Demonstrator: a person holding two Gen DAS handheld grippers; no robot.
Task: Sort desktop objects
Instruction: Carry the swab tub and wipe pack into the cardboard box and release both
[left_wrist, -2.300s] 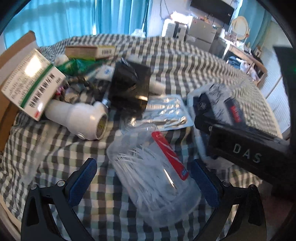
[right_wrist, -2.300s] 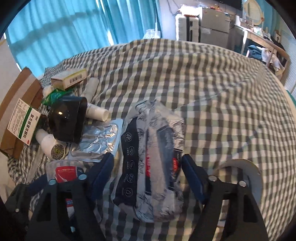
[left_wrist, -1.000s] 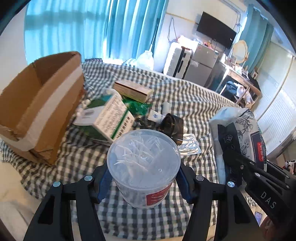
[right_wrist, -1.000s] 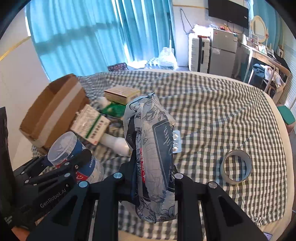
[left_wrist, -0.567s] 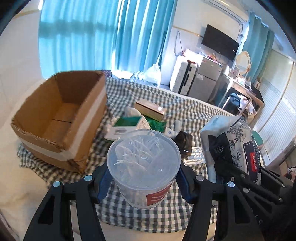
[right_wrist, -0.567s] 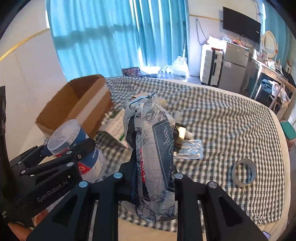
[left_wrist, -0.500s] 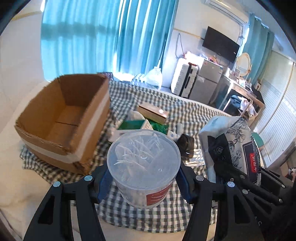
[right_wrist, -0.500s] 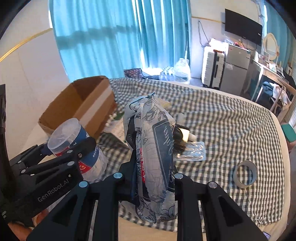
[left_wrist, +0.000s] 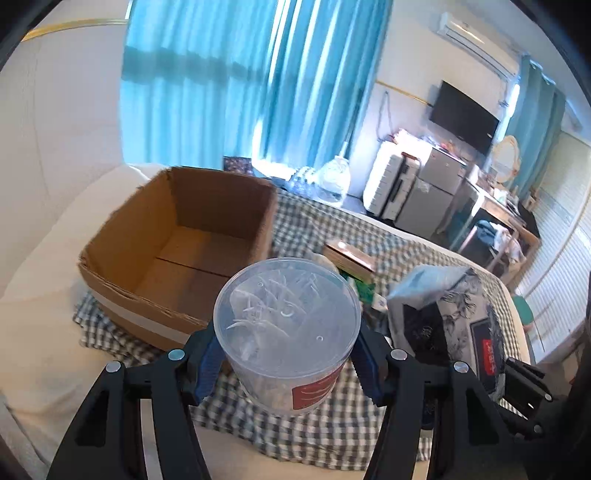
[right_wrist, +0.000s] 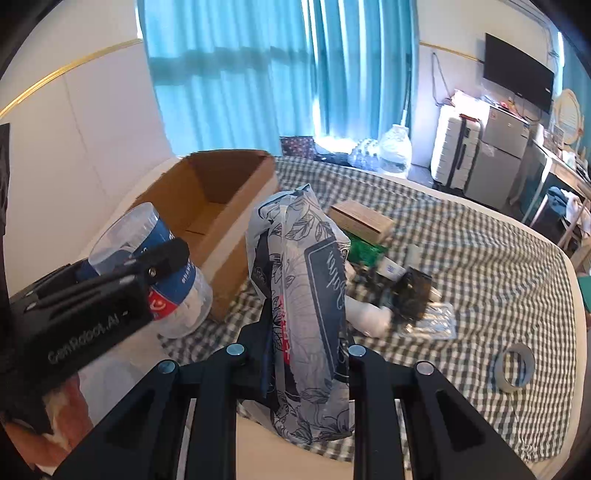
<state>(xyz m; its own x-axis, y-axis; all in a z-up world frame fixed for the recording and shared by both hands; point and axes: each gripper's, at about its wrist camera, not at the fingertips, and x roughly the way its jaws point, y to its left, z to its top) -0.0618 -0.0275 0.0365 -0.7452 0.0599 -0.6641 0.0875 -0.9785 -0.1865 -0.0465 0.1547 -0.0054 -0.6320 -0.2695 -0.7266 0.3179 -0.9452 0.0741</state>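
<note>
Left wrist view: left gripper (left_wrist: 287, 363) clamped on clear tub (left_wrist: 287, 325), lifted from the checked cloth (left_wrist: 332, 424), now nearer cardboard box (left_wrist: 177, 254); drop likely next. Lid faces camera, axis along fingers.

Right wrist view: right gripper (right_wrist: 295, 360) pinching floral tissue pack (right_wrist: 303, 302), raised likewise, long axis upright, top leaning boxward.

The left gripper (left_wrist: 286, 363) has matte black angular arms, silver round screws and ribbed blue finger pads (left_wrist: 207, 363). The right gripper (right_wrist: 295, 363) is equally black, silver-screwed. White "GenRobot.AI" lettering marks the left gripper's side.
</note>
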